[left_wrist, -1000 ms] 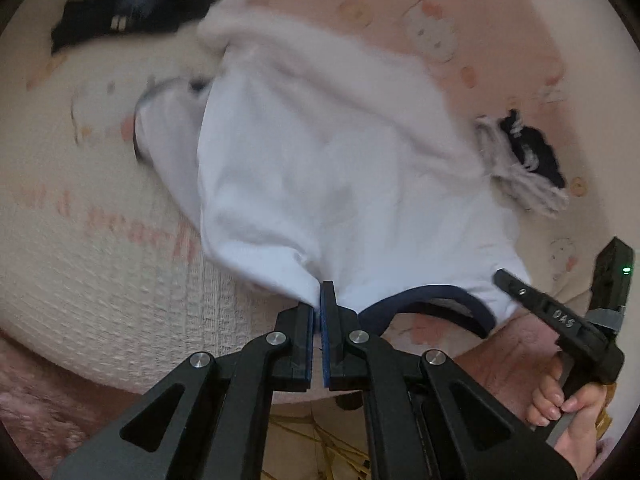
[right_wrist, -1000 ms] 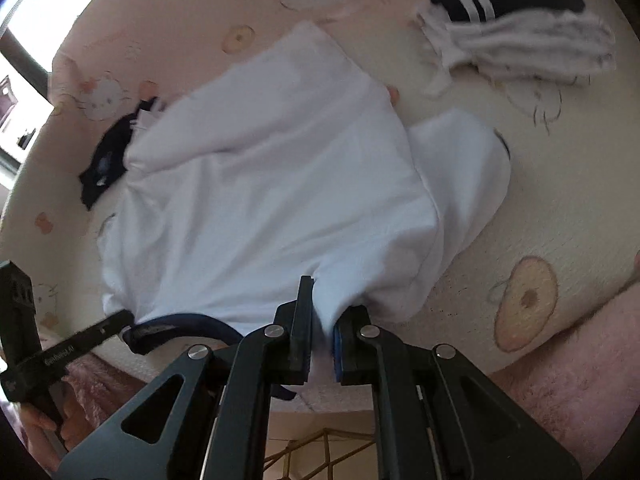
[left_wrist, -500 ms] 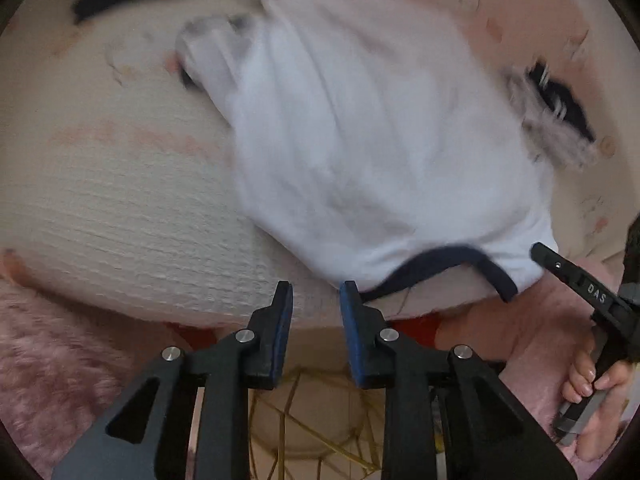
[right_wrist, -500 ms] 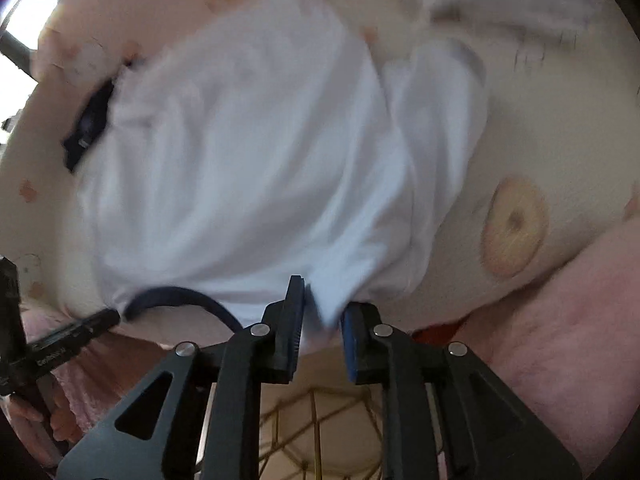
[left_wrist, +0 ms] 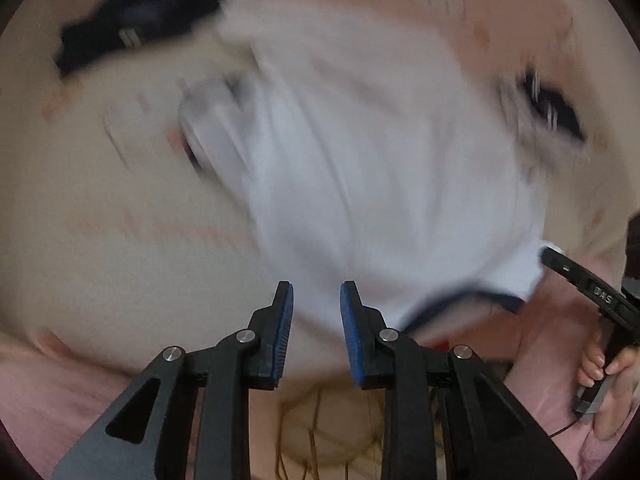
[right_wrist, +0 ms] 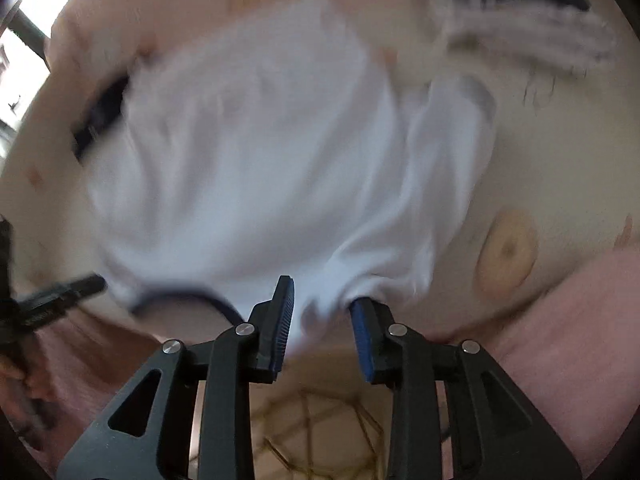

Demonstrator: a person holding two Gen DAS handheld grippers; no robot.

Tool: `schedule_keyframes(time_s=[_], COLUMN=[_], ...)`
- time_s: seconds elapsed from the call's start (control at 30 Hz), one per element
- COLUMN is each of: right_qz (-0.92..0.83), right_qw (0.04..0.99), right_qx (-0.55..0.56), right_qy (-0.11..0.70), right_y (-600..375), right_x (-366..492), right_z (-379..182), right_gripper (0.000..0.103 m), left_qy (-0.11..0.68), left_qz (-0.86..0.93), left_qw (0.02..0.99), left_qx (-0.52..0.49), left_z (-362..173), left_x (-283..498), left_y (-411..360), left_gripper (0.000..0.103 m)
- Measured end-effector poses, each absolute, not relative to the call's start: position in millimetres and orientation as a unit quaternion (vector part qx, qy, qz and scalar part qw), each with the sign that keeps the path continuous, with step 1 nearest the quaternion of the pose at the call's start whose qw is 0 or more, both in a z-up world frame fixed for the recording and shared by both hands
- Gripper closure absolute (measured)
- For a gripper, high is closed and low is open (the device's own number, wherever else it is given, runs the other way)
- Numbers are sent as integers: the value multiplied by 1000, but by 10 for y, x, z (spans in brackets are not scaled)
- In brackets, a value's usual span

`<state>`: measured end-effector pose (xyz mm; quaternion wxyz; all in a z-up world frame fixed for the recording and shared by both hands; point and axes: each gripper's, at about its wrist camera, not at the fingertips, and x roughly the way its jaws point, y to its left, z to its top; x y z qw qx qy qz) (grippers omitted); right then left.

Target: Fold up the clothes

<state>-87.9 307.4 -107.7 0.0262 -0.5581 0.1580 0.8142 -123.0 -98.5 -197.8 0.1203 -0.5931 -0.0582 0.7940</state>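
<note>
A white T-shirt (left_wrist: 380, 160) with a navy collar (left_wrist: 460, 300) lies spread on the cream bed cover (left_wrist: 100, 220), collar end toward me. My left gripper (left_wrist: 316, 296) is open just short of the shirt's near edge, nothing between its fingers. In the right wrist view the same shirt (right_wrist: 260, 160) and collar (right_wrist: 188, 294) show. My right gripper (right_wrist: 323, 296) is open, with a fold of the shirt's shoulder lying loosely in the gap. Each gripper appears in the other's view: the right gripper (left_wrist: 592, 300) and the left gripper (right_wrist: 60, 296). Both views are motion-blurred.
A dark garment (left_wrist: 136, 32) lies at the far left of the bed. A navy and white striped pile (right_wrist: 520, 8) sits at the far right. A pink fluffy blanket (right_wrist: 580, 320) borders the bed's near edge. A person's hand (left_wrist: 604, 364) holds the right gripper's handle.
Both grippers were shut on the shirt's shoulders a second ago. The left let go first and drew back; the right has now opened too. The shirt has settled on the bed.
</note>
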Motion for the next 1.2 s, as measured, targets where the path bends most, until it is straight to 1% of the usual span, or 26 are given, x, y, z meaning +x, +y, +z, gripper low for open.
schedule_keyframes(time_s=[0.07, 0.13, 0.2, 0.33, 0.37, 0.4, 0.5, 0.53, 0.57, 0.6, 0.63, 0.67, 0.77, 0.83, 0.87, 0.9, 0.93, 0.97, 1.0, 1.07, 1.2], right_qz=[835, 849, 856, 876, 879, 881, 873, 871, 869, 867, 865, 865, 853, 848, 850, 854, 857, 861, 864, 870, 879], right_qw=[25, 23, 25, 31, 28, 24, 23, 22, 21, 20, 19, 24, 41, 40, 35, 28, 21, 14, 6, -8, 15], right_qx=[-530, -512, -506, -475, -471, -470, -487, -491, -495, -498, -501, -501, -520, -528, -525, -520, -514, -509, -503, -492, -473], right_qy=[147, 131, 105, 79, 67, 52, 0, -6, -6, -7, -7, -7, 0, 16, 18, 17, 15, 14, 12, 10, 53], right_y=[3176, 3201, 3205, 3304, 3317, 3323, 3301, 3313, 3335, 3357, 3379, 3419, 3519, 3594, 3586, 3557, 3527, 3497, 3467, 3407, 3618], right_x=[-1158, -1581, -2078, -2699, -2902, -3126, -3575, -3699, -3814, -3929, -4044, -4117, -4251, -4292, -4289, -4275, -4260, -4246, -4232, -4203, -4183], right_z=[-796, -632, -543, -450, -498, -578, -915, -1035, -1152, -1268, -1385, -1482, -1712, -1828, -1826, -1795, -1764, -1733, -1701, -1639, -1485], right_gripper=[71, 70, 70, 69, 67, 62, 61, 61, 61, 56, 45, 41, 36, 25, 25, 32, 56, 75, 90, 92, 92], left_qy=[-67, -75, -79, -60, -46, -30, 8, 20, 29, 36, 42, 54, 83, 90, 93, 94, 94, 85, 73, 47, 18], left_qz=[816, 836, 851, 865, 868, 870, 869, 869, 863, 854, 846, 842, 843, 852, 852, 850, 850, 852, 856, 861, 862], left_qw=[108, 82, 57, 73, 78, 85, 99, 104, 107, 110, 113, 114, 110, 103, 102, 101, 100, 100, 98, 101, 105], left_qx=[-564, -538, -516, -492, -488, -485, -484, -484, -493, -507, -520, -525, -520, -505, -505, -508, -509, -506, -503, -496, -496], left_z=[-1799, -1702, -1683, -1775, -1826, -1891, -2068, -2125, -2197, -2277, -2356, -2416, -2458, -2437, -2442, -2453, -2461, -2448, -2424, -2363, -2324], left_x=[-1579, -2047, -2536, -3240, -3380, -3529, -3805, -3889, -3953, -4006, -4059, -4098, -4167, -4185, -4195, -4205, -4214, -4221, -4228, -4242, -4273], left_y=[-1133, -1232, -1313, -1237, -1200, -1148, -1036, -1001, -967, -934, -900, -871, -800, -792, -791, -792, -794, -812, -836, -904, -1044], left_gripper=[77, 77, 77, 77, 77, 77, 77, 76, 69, 64, 57, 57, 57, 57, 57, 57, 57, 57, 57, 57, 57])
